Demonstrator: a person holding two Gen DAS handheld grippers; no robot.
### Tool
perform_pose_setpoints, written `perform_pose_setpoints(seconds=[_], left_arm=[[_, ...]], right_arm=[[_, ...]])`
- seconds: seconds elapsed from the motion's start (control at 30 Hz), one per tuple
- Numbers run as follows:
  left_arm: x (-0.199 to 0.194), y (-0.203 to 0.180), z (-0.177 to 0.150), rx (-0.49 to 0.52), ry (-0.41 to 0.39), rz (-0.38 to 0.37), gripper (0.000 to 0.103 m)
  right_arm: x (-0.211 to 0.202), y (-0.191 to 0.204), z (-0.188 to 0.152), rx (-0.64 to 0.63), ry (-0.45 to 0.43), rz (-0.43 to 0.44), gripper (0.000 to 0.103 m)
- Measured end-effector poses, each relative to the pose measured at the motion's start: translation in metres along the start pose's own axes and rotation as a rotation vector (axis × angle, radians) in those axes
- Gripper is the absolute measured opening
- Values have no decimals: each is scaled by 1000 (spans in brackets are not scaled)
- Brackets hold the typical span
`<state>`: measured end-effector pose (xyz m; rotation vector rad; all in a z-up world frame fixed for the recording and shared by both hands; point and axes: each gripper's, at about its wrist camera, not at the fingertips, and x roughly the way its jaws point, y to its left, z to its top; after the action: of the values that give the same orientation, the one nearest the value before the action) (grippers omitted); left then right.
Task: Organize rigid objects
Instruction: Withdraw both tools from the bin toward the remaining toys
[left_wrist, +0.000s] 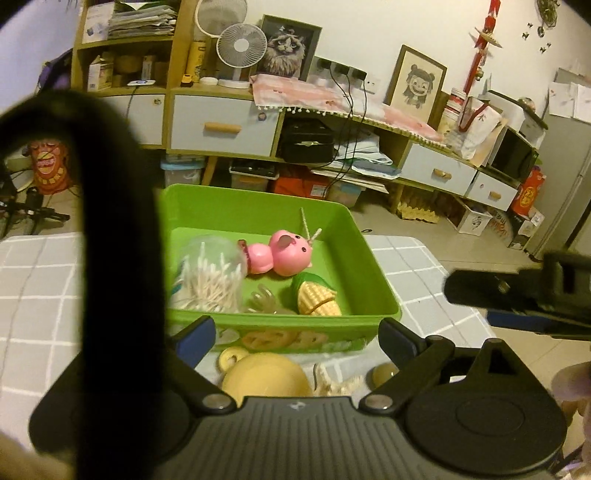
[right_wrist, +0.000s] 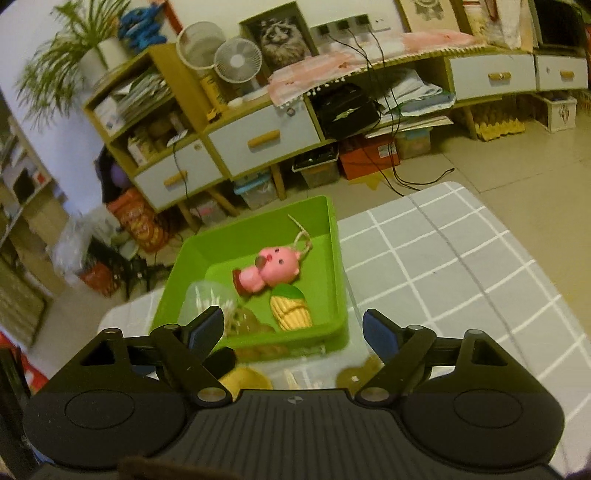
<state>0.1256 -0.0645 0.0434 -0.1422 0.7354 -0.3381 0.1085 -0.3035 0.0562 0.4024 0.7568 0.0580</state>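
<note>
Two grippers, both spread wide and holding nothing. We are looking along the left gripper (left_wrist: 297, 338): its blue-padded fingertips (left_wrist: 199, 334) are standing well apart, nothing pinched between them, hanging over the near edge of the green bin (left_wrist: 373, 277). Just below it, on the table (left_wrist: 33, 295), we are seeing a yellow bowl (left_wrist: 266, 380), a small yellow ring piece (left_wrist: 231, 358) beside it, a pale star-shaped item (left_wrist: 338, 384) and a small yellowish round piece (left_wrist: 384, 373), all outside the bin, close to its front wall.

The right gripper (right_wrist: 293, 332) is also gaping, pads (right_wrist: 380, 334) clear of everything, aiming down at the bin's near wall. In the left view its black body is poking in from the right edge.

Inside the bin we are seeing a pink pig toy (left_wrist: 280, 254) lying near the middle, a clear tub of cotton swabs (left_wrist: 212, 273) on its side at the left, a toy corn cob (left_wrist: 316, 299) with a green husk toward the front right, and a clear, hand-shaped piece (left_wrist: 264, 301) between tub and corn. Thin sticks (left_wrist: 306, 225) are leaning behind the pig.

The table is wearing a grey cloth with a white grid. Beyond it are a tiled floor and a wooden sideboard (left_wrist: 221, 125) with pale drawers. A dark strap (left_wrist: 118, 258) is blocking the left of the left view.
</note>
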Motion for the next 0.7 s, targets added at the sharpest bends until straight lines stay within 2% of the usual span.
perform_pose_setpoints(seconds=[0.23,0.4,0.7], left_arm=[[-32,5,-2,1,10,35,71],[-50,12,-6,-4,33,53,71],[-71,32,-34,15,75,73,76]], right_arm=[[-30,-1,-5,-38,53,-5,85],[-45,-4,-11,-43,47,1,87],[-55,2,-43,-170,64,-49,90]])
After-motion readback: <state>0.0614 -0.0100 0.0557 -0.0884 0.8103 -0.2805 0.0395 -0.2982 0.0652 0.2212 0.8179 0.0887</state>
